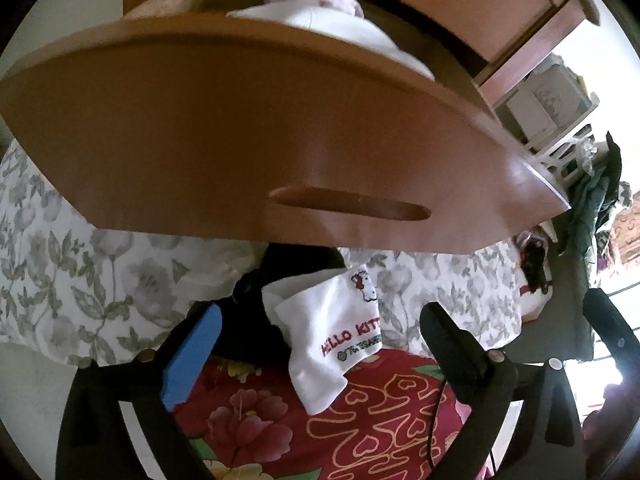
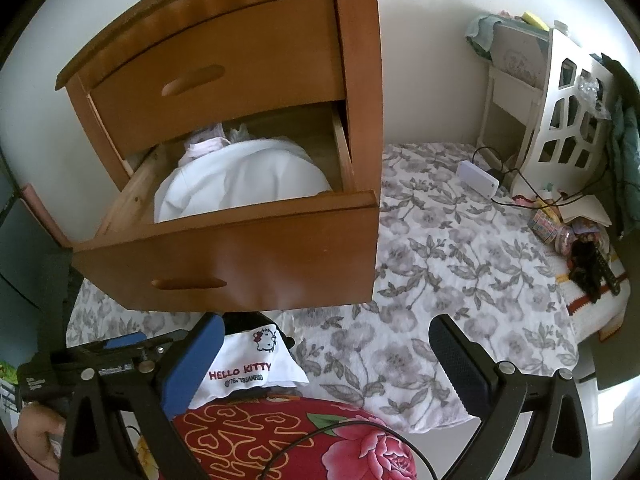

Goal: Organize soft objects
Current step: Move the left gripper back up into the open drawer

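Observation:
A white Hello Kitty cloth (image 1: 334,334) (image 2: 250,368) lies on the bed over a dark garment (image 1: 256,304), below the open wooden drawer (image 1: 256,128) (image 2: 240,240). The drawer holds a white folded cloth (image 2: 240,184) (image 1: 348,32) and a pink one (image 2: 204,146) behind it. My left gripper (image 1: 320,354) is open and empty, just short of the Hello Kitty cloth; it also shows in the right wrist view (image 2: 120,350). My right gripper (image 2: 328,364) is open and empty, with the Hello Kitty cloth by its left finger.
A red flowered blanket (image 2: 304,440) (image 1: 288,420) lies nearest me. The grey floral bedspread (image 2: 440,248) runs right to a white toy house (image 2: 560,120), a power bank with cable (image 2: 478,178) and small clutter (image 2: 576,240). The closed upper drawer (image 2: 208,76) sits above.

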Action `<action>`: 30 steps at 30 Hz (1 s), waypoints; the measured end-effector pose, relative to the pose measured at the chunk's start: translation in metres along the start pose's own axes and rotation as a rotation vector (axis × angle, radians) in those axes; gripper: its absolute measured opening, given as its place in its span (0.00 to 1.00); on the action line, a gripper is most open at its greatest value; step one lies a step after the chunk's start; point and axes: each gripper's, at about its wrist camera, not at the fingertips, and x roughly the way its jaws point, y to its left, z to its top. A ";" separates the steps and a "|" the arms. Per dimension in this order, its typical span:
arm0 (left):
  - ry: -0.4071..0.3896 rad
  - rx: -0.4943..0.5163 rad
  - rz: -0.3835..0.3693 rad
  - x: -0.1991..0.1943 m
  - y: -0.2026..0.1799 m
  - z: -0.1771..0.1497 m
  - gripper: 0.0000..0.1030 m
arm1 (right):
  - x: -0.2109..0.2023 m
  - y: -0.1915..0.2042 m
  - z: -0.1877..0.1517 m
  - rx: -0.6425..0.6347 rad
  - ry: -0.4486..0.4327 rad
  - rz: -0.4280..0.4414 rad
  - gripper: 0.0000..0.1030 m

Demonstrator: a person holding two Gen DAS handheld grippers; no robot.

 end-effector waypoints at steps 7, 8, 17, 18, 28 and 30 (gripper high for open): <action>-0.074 0.039 -0.043 -0.025 -0.004 -0.001 0.97 | -0.002 -0.002 0.001 0.006 -0.007 -0.001 1.00; -0.086 0.050 -0.052 -0.031 -0.005 0.000 0.97 | -0.002 -0.002 0.001 0.006 -0.007 -0.001 1.00; -0.237 0.083 -0.072 -0.085 -0.008 0.019 0.97 | 0.001 -0.005 0.002 0.016 -0.003 -0.005 1.00; -0.253 0.080 -0.080 -0.090 -0.007 0.022 0.97 | 0.001 -0.005 0.003 0.016 -0.002 -0.005 1.00; -0.442 0.073 -0.180 -0.143 -0.002 0.066 0.97 | 0.009 -0.008 0.002 0.019 0.007 -0.002 1.00; -0.465 0.080 -0.185 -0.147 -0.003 0.074 0.97 | 0.012 -0.009 0.002 0.021 0.013 -0.003 1.00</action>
